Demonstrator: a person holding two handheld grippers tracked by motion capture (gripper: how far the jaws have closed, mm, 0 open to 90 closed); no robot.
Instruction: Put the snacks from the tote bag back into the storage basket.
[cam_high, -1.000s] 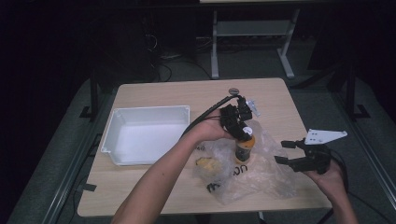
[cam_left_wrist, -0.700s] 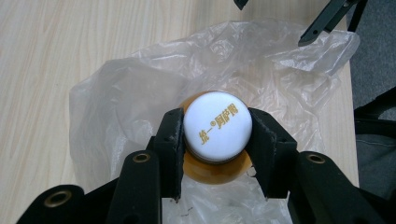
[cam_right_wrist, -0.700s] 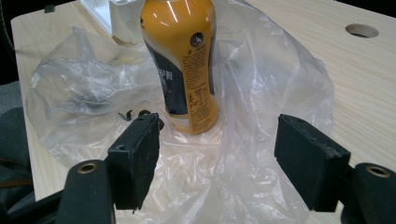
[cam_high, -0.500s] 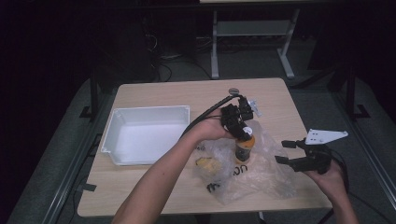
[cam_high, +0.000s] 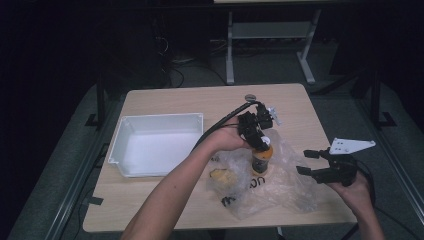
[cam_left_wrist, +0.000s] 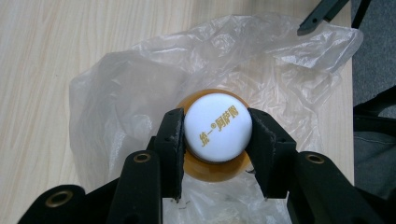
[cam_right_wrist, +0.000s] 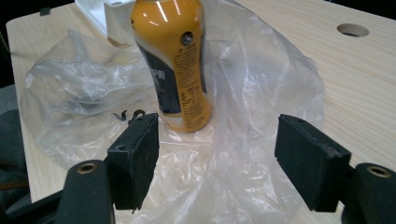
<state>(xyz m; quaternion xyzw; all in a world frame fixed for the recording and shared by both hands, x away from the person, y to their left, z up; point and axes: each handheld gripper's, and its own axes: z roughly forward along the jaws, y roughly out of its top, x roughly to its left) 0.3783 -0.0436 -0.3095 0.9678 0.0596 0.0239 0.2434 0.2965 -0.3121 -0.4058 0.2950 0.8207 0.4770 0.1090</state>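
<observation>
A light wooden counter (cam_high: 165, 210) carries a white plastic bin (cam_high: 156, 143) at the left and a crumpled clear plastic bag (cam_high: 280, 187) at the middle. The bag looks flimsy, slippery and likely to drag along if snagged. Standing upright on the bag is an orange drink bottle (cam_right_wrist: 173, 60) with a dark label and a white cap (cam_left_wrist: 217, 127) printed with gold characters. It seems rigid, smooth and moderately heavy if full, so the ridged cap or the neck just below is probably the surest hold. The left gripper (cam_left_wrist: 215, 140) comes down from above, its fingers (cam_left_wrist: 171, 140) pinching the cap on both sides. The right gripper (cam_right_wrist: 217, 154) rests near the bag's edge, fingers (cam_right_wrist: 135, 156) spread and holding nothing.
</observation>
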